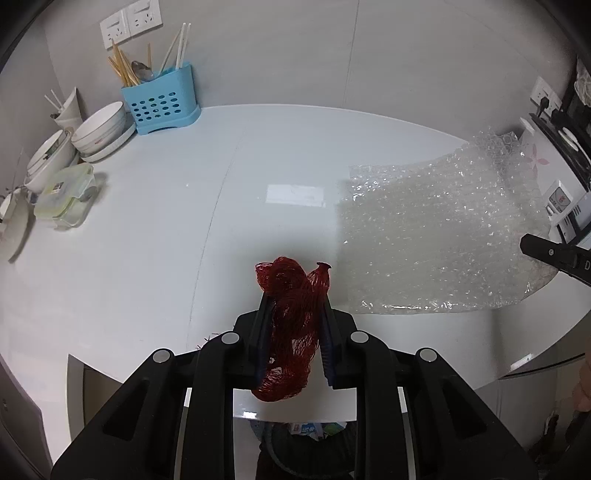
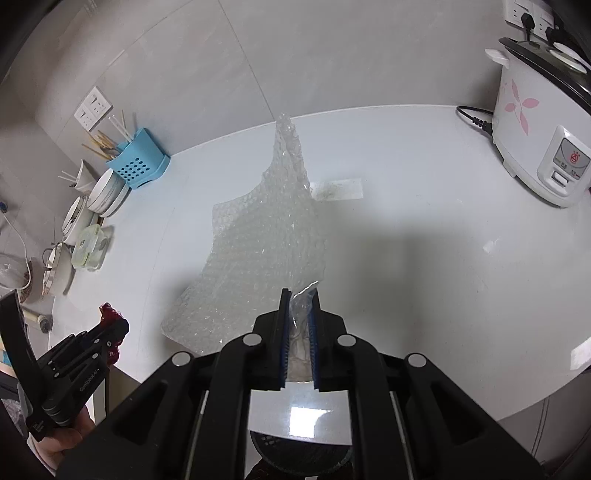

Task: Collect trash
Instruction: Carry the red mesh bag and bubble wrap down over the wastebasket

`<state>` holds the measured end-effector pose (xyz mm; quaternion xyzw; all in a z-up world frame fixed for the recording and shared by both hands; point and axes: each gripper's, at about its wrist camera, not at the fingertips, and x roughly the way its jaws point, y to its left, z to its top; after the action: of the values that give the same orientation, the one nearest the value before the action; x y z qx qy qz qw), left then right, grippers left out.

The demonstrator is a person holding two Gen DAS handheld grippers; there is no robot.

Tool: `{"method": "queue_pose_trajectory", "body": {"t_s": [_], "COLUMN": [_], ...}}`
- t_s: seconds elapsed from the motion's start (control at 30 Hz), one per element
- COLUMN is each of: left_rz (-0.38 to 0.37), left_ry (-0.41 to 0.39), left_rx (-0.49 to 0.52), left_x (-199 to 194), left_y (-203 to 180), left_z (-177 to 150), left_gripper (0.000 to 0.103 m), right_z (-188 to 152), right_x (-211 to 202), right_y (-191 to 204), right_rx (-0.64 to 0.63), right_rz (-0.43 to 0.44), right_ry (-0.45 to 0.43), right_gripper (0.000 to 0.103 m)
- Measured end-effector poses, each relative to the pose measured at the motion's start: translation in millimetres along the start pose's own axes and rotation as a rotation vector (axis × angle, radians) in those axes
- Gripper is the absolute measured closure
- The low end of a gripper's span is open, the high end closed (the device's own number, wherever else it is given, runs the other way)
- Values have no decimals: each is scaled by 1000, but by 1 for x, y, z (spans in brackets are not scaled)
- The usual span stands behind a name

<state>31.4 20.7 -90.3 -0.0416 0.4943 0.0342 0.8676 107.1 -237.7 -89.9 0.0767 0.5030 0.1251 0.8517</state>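
My left gripper point(image 1: 294, 295) is shut on a crumpled red mesh bag point(image 1: 290, 325), which bulges above and hangs below its pads, near the white counter's front edge. In the right wrist view the same gripper point(image 2: 118, 325) shows at the lower left with the red mesh bag point(image 2: 109, 313) in it. My right gripper point(image 2: 300, 295) is shut on the near corner of a clear bubble wrap sheet point(image 2: 258, 236), which trails away across the counter. The bubble wrap sheet point(image 1: 436, 229) fills the right of the left wrist view, where a tip of the right gripper point(image 1: 554, 254) shows. A dark bin point(image 2: 299, 454) sits below the counter edge.
A blue utensil holder point(image 1: 160, 99) with chopsticks, stacked white bowls point(image 1: 101, 129) and a lidded container point(image 1: 66, 194) line the counter's back left. A white rice cooker point(image 2: 539, 136) with its cord stands at the right. Wall sockets point(image 1: 129, 26) are above.
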Motion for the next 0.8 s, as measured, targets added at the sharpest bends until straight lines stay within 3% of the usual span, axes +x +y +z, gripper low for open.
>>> {"method": "queue_pose_trajectory", "body": {"t_s": [0.4,0.8], "left_rz": [-101,-198], "left_ry": [-22,-7], "left_rx": [113,196], "left_x": [-27,-50], "left_y": [-6,-5], "left_z": [-18,-74], "left_gripper": [81,81], "right_z": [-55,-123], "right_x": [-27,-71], "right_y": [21,49], "right_rx": [51,57], "right_rz": [-68,-109], "right_ry": [-34,-83], "right_gripper": [95,95]}}
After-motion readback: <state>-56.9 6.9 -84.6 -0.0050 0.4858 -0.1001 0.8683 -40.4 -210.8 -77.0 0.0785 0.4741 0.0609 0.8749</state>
